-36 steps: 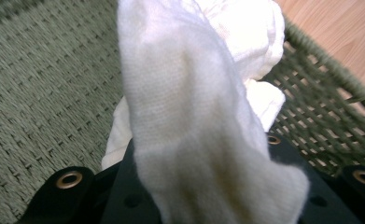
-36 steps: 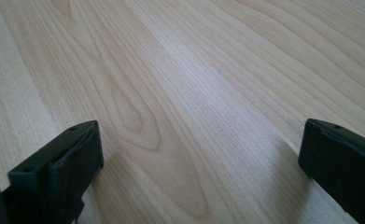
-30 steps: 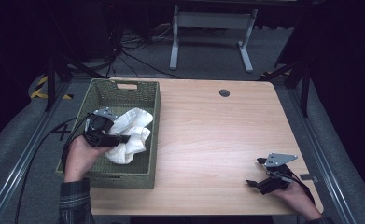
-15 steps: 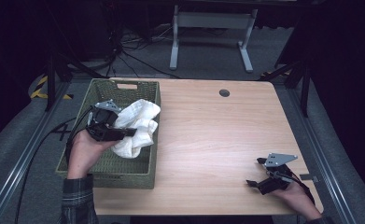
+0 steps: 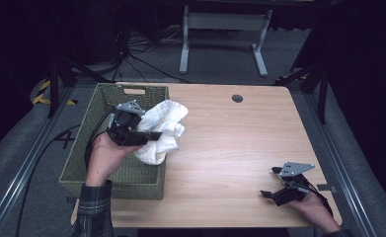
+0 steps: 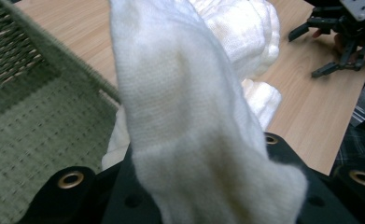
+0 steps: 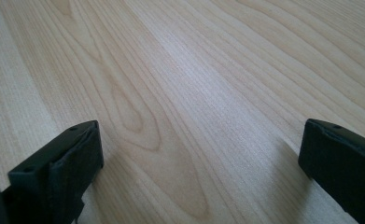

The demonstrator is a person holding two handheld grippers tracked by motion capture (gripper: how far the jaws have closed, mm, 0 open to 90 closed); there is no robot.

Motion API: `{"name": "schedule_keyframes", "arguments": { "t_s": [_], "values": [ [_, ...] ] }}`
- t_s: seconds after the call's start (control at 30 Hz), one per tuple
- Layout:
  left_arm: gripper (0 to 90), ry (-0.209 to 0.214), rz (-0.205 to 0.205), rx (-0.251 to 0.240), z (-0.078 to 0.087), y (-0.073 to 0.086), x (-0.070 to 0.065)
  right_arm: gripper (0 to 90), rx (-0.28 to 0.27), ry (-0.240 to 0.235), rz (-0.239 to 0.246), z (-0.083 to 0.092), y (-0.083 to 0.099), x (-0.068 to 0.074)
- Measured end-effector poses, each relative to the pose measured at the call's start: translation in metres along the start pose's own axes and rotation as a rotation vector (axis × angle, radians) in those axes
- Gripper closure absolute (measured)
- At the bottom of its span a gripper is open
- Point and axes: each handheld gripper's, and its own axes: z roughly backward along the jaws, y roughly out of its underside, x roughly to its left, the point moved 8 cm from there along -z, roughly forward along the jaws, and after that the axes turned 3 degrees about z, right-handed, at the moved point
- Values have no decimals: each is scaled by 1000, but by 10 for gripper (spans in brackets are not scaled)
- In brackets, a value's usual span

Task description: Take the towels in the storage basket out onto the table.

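We see bare bench (image 5: 230, 148) between the basket (image 5: 82, 163) and the right claw (image 5: 274, 193). The basket's right wall blocks low passage, with the cloth (image 5: 163, 131) hanging over it.

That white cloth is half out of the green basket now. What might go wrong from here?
Most of the white cloth bunches loose beyond the left hand-held gripper, which pinches just one fold, so it might slip free. Its lower end hangs at the green basket rim and could catch on the weave, tugging the basket. The right hand-held gripper rests open, far across the table, too distant to help quickly.
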Motion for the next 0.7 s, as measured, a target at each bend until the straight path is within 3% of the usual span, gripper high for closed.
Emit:
{"name": "schedule_keyframes", "arguments": {
  "t_s": [0.37, 0.7],
  "values": [
    [749, 34, -30, -19, -18, -20, -22, 1, 0, 0, 0, 0, 0, 0],
    [751, 89, -55, -32, -40, -33, -44, 1, 1, -2, -1, 0, 0, 0]
  ]
}}
